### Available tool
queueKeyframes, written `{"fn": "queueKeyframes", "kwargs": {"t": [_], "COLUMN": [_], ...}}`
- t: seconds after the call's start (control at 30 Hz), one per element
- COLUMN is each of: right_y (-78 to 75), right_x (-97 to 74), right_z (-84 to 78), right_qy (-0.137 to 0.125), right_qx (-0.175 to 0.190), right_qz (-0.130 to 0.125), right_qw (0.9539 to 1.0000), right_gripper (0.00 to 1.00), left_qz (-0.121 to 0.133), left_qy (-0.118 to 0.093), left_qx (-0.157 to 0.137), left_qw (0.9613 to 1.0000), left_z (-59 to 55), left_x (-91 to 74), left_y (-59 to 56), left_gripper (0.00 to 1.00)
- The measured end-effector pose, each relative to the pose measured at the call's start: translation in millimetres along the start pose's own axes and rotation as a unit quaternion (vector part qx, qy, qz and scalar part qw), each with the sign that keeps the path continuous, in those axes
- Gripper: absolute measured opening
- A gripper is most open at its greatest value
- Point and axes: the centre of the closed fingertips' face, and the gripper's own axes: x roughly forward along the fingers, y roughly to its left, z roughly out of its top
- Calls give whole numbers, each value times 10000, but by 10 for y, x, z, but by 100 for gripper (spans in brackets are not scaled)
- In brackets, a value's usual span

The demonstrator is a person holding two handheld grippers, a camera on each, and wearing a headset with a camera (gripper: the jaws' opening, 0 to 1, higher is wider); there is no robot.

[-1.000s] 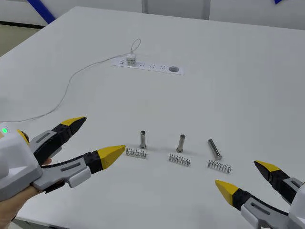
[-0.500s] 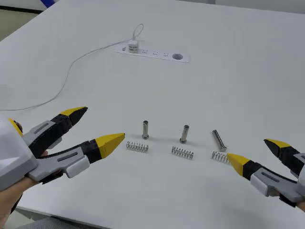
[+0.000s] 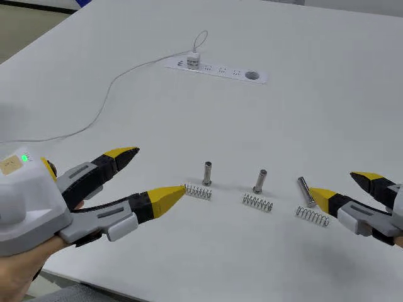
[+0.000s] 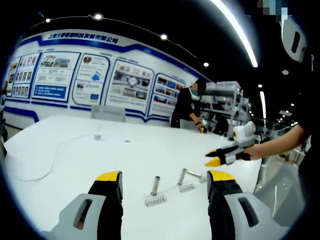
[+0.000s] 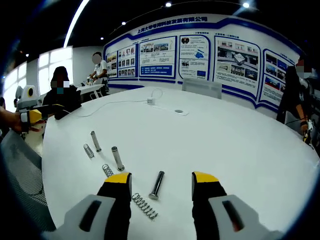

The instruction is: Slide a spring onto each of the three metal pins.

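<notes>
Your left gripper (image 3: 156,171) hangs to the left of the middle pin (image 3: 259,180). Its jaws are spread wide and hold nothing, and the nearer tip is just beside the left spring (image 3: 198,192). Your right gripper (image 3: 334,184) is to the right of the middle pin, its jaws also wide and empty. One tip is close to the right pin (image 3: 305,190), which lies on its side.

The middle pin stands upright on the white table (image 3: 327,119), and so does the left pin (image 3: 207,172). The middle spring (image 3: 257,202) lies flat just on your side of the middle pin, and the right spring (image 3: 313,216) further right. Well behind the middle pin lies a white power strip (image 3: 217,68) with its cable (image 3: 107,100).
</notes>
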Motion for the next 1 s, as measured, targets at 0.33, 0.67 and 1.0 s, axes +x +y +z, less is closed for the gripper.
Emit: {"fn": "queueKeyframes", "kwargs": {"t": [0.33,0.67,1.0], "right_y": [23,-37,25], "right_x": [232,437,607], "right_z": [-244,-333,-391], "right_qy": [595,828,1156], "right_qx": [49,307,127], "right_qz": [188,150,224], "right_qw": [9980,9960,9930], "right_gripper": [36,31,25], "left_qz": [9,49,-229], "left_qy": [-10,5,279], "left_qx": [-25,-108,74], "left_qw": [10000,9999,9993], "left_z": [-6,-21,-130], "left_x": [2,-6,33], "left_y": [17,42,-97], "left_gripper": [69,68,66]}}
